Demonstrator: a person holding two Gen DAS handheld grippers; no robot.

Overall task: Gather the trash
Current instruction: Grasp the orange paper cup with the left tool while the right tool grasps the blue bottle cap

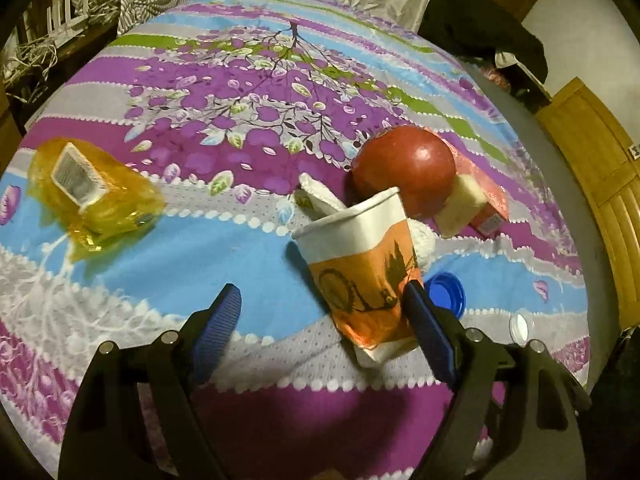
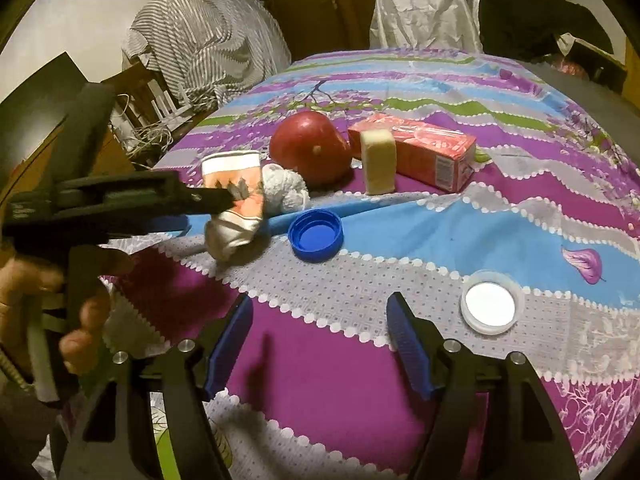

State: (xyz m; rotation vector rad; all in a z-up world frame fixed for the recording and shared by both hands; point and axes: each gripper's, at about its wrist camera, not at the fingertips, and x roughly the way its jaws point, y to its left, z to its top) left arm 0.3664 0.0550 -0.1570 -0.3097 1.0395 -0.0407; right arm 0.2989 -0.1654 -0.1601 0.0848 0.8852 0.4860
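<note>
A crumpled orange-and-white paper cup (image 1: 360, 264) stands tilted on the floral tablecloth, with white tissue inside. My left gripper (image 1: 320, 312) is open around it; the right finger (image 1: 428, 328) touches its side, the left finger stands apart. In the right wrist view the cup (image 2: 236, 200) sits at the left with the left gripper (image 2: 208, 200) beside it. My right gripper (image 2: 320, 336) is open and empty above the cloth. A blue bottle cap (image 2: 316, 234), a white lid (image 2: 491, 306) and a tissue ball (image 2: 284, 188) lie nearby.
A red apple (image 2: 308, 152), a yellow sponge (image 2: 378, 160) and a red carton (image 2: 424, 148) lie behind the cup. A yellow wrapper with a small box (image 1: 92, 196) lies at the left. Chairs with cloths stand beyond the table's far edge.
</note>
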